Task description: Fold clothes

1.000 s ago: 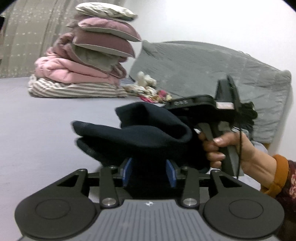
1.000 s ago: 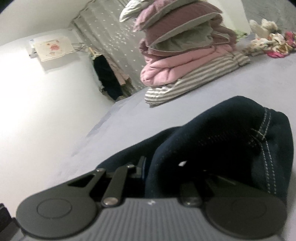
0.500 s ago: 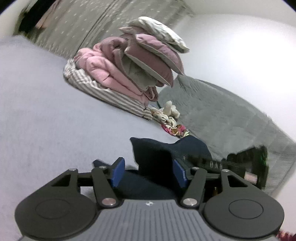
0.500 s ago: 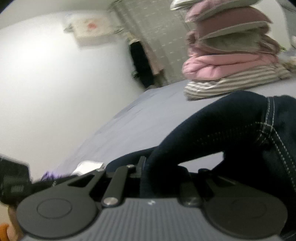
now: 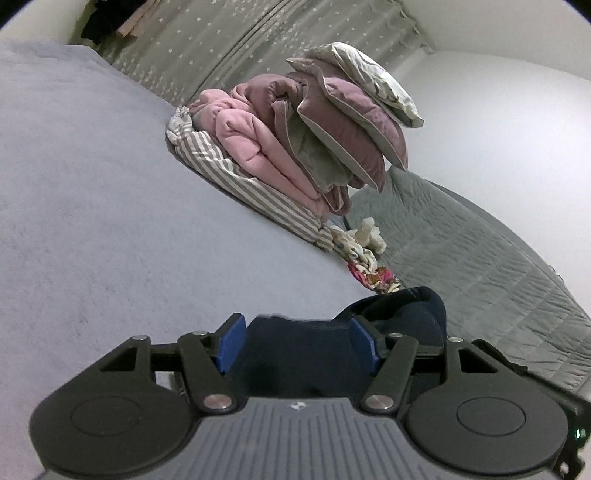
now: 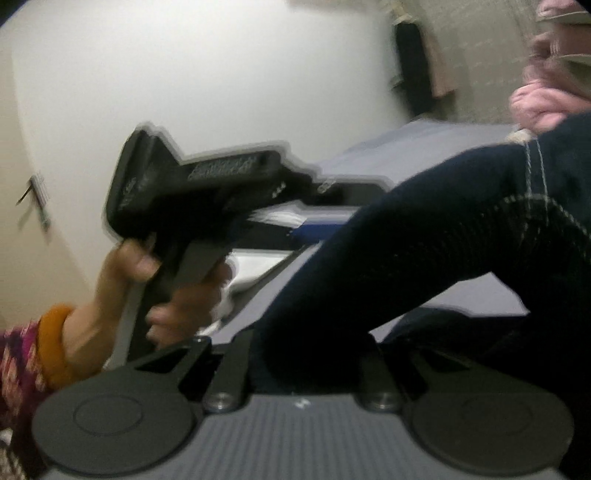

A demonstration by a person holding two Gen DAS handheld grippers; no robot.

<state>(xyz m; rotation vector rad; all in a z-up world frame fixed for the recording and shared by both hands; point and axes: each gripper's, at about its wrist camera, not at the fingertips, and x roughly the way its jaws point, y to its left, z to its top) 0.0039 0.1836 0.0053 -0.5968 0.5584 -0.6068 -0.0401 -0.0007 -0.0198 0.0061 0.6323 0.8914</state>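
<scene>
Right wrist view: the right tool's fingertips are buried under the dark jeans, so their spread cannot be read. The left tool and the hand gripping it are smeared by motion blur; printed lettering on the body is illegible. The pink bedding is cut by the right edge.

Left wrist view: the jeans lie between the blue pads, contact unclear. Clothes hanging at the top edge are cropped.
</scene>
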